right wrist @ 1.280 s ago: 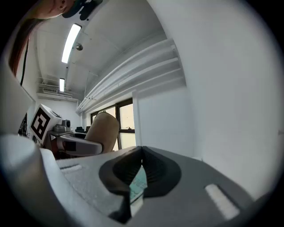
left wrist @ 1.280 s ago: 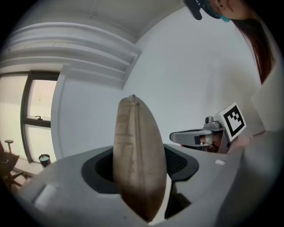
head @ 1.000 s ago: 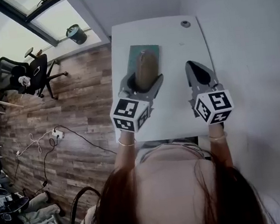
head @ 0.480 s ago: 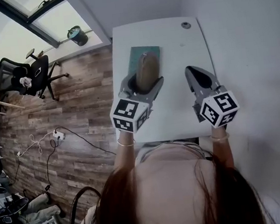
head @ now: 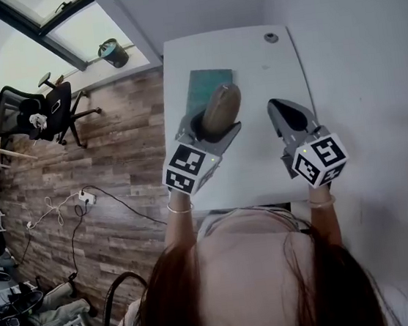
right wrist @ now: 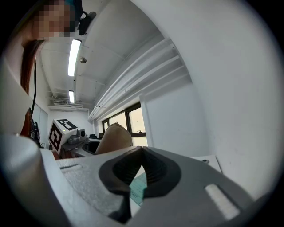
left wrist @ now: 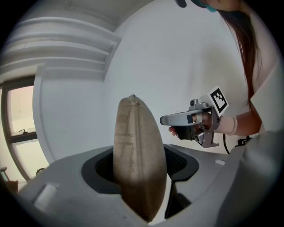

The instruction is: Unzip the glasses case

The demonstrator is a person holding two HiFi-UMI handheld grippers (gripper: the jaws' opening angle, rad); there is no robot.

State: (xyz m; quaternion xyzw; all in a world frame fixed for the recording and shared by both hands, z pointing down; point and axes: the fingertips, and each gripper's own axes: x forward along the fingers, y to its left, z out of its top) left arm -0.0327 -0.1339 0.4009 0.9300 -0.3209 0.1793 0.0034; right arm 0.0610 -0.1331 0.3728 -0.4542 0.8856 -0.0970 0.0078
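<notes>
Tan-brown oval fabric glasses case (head: pixel 221 110): held up at a tilt over the teal rectangular mat (head: pixel 202 85) on the white table (head: pixel 263 166). A stitched seam runs up its narrow edge; it looks closed, but I can't make out the zip pull. Left gripper (head: pixel 214 122): jaws part-open, clamped on the case's near end. Right gripper (head: pixel 280 108): jaws fully together and empty, beside the case and apart from it.

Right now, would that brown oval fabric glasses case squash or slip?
Probably stiff: the brown oval fabric glasses case holds its bulge between the left gripper fingers. Its woven cloth likely resists slipping. Seemingly light, held by one end.
</notes>
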